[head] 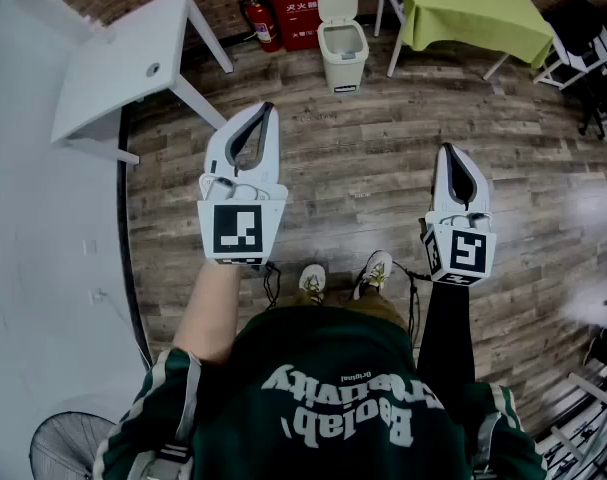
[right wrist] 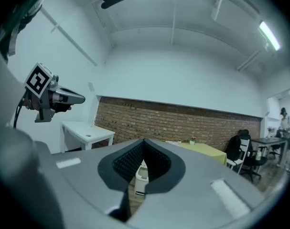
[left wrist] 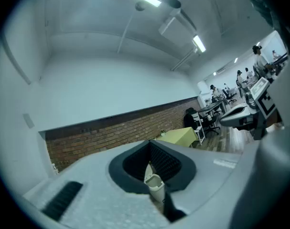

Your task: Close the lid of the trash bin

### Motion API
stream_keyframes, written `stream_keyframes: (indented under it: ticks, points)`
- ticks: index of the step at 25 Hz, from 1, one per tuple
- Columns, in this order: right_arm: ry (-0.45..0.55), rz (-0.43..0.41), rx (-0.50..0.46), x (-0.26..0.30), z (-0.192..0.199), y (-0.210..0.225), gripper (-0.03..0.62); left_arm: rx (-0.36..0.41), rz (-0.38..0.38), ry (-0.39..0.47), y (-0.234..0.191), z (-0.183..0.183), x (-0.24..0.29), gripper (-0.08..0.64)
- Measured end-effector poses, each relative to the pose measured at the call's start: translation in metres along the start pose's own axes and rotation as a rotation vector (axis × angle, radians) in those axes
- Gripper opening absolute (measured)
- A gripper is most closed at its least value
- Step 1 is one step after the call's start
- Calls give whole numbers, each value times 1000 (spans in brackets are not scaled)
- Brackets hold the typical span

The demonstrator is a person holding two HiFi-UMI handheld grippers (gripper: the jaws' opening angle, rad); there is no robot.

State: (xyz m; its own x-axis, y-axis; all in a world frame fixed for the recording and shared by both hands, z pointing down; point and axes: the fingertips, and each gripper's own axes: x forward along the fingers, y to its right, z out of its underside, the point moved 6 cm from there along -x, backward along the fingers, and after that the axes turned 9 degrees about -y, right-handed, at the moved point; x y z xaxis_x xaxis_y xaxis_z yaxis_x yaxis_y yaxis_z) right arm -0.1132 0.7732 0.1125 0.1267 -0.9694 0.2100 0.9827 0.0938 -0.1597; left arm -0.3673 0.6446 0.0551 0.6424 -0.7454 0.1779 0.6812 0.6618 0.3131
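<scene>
Nearest the lens is the person's dark green shirt (head: pixel 333 398), at the bottom of the head view. Its pale lettering appears upside down: the small word looks like "Original", and the big words I cannot read with confidence. Above it, both tools are held level over the wood floor (head: pixel 363 183). The left tool (head: pixel 267 110) and the right tool (head: pixel 446 151) each have their jaws together with nothing between them.

The trash bin (head: pixel 342 56) stands on the floor at upper centre of the head view, well apart from both tools. Its lid (head: pixel 337 4) is upright and open. A dark label low on its front is too small to read. Just left of the bin are a red box (head: pixel 291 13) with white Chinese characters and a fire extinguisher (head: pixel 262 22). To its right is a worktop with a lime cloth (head: pixel 473 8).

The bin looks light, so a hard or off-centre push on the lid could slide it or tip it toward the red box. A narrow closed tip may also slip off the lid's edge, letting the lid slam shut or fall back open.
</scene>
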Motion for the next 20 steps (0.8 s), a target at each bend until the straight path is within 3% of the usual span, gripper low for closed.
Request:
stream_keyframes:
  ticks: [3,7,17,19,20]
  points:
    - [1,-16,-26,-5,-14,-38,12,-4,9,33,-8,-3,-18,8]
    - [-11,-24,-100,-18,-26,-75,12,-45,83,72,-12,1,-40,8]
    - [19,-18,-121,-23,-53,-101,15,-97,143,100,-13,0,-53,8]
    - [22,-34,-112,-17,-55,-104,85,-115,151,96,-17,0,-49,13]
    - [23,-40,-108,-13,-56,-105,89,-123,156,96,-19,0,-47,43]
